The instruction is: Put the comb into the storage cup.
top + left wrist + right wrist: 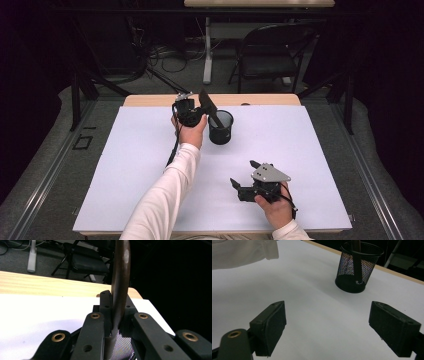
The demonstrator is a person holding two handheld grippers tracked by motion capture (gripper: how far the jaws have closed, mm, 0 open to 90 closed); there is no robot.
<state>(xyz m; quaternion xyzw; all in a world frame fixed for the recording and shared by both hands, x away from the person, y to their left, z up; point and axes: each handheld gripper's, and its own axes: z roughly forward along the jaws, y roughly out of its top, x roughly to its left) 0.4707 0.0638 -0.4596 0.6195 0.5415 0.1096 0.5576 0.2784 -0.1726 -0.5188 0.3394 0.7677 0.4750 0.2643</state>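
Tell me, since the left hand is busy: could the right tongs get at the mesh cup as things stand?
Probably yes. The right tongs stand open and empty, with bare white table between them and the mesh cup. The left tongs hold a dark utensil standing in the cup, crowding its far side.

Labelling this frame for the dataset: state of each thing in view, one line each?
left gripper: shut on the dark utensil, above the cup.
dark utensil: clamped between the jaws, tilted, lower end inside the cup.
mesh cup: upright on the white sheet, utensil in it.
right gripper: open, nothing between its jaws, held low near the table's front edge.
folding chair: unfolded, unoccupied, behind the table.
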